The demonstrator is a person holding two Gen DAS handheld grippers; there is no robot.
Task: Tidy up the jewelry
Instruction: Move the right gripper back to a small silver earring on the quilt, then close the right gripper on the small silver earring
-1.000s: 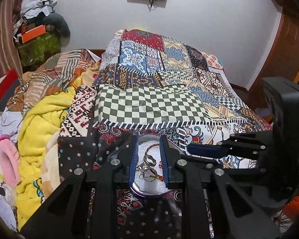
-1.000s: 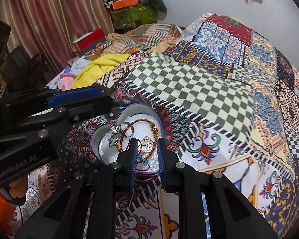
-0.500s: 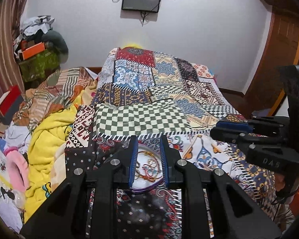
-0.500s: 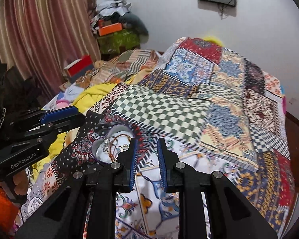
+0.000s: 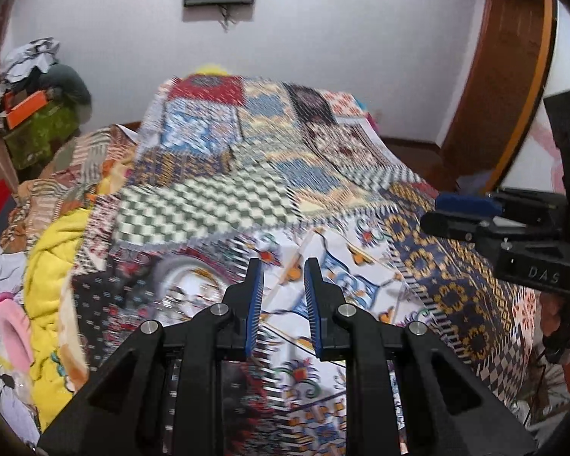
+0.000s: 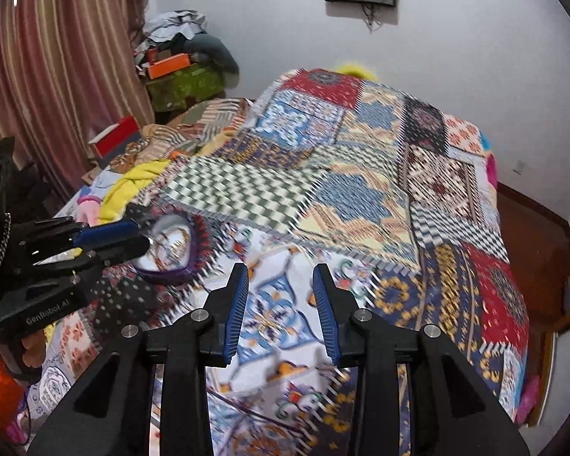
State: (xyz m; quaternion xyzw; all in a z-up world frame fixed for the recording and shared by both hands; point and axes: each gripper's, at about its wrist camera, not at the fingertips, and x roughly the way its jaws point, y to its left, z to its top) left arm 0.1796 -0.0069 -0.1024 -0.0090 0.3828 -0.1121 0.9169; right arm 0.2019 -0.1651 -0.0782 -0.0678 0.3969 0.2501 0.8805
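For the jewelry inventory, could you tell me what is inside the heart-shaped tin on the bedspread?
The heart-shaped tin holds a tangle of thin jewelry pieces on a pale lining; motion blur hides their types. The left tongs cover its near-left edge.

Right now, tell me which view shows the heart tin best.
The right wrist view. The heart tin sits there on the quilt, its purple rim and the jewelry inside readable despite blur, partly behind the left tool. The left wrist view shows only a smeared grey shape.
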